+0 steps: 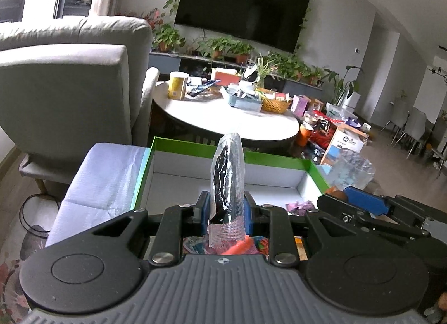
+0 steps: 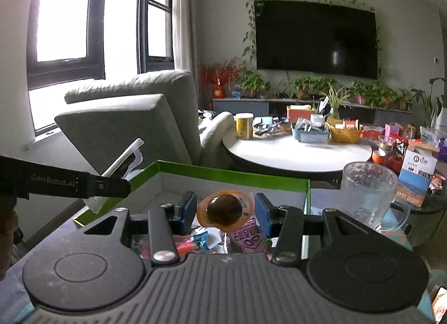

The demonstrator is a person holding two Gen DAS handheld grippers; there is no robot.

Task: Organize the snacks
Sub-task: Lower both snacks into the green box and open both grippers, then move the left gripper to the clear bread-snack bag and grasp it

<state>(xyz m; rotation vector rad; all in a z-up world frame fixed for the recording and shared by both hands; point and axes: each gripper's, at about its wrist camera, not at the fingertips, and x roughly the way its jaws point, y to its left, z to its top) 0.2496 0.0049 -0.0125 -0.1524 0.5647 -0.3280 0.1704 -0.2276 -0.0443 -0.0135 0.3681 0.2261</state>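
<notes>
My left gripper (image 1: 226, 208) is shut on a clear vacuum pouch with a dark snack (image 1: 226, 181), held upright over the near edge of a green-rimmed white box (image 1: 195, 145). My right gripper (image 2: 225, 212) has its blue pads wide apart around an orange-wrapped brown egg snack (image 2: 225, 209); I cannot tell if the pads touch it. It hovers above a pile of colourful snack packets (image 2: 245, 237). The box also shows in the right wrist view (image 2: 229, 176). The left gripper's arm (image 2: 67, 181) with the pouch (image 2: 123, 159) shows at the left there.
A clear glass mug (image 2: 368, 195) stands right of the box. A grey armchair (image 1: 69, 78) is behind on the left. A round white table (image 1: 223, 117) with baskets, a yellow can and packages stands beyond. Boxes and bags sit at the right.
</notes>
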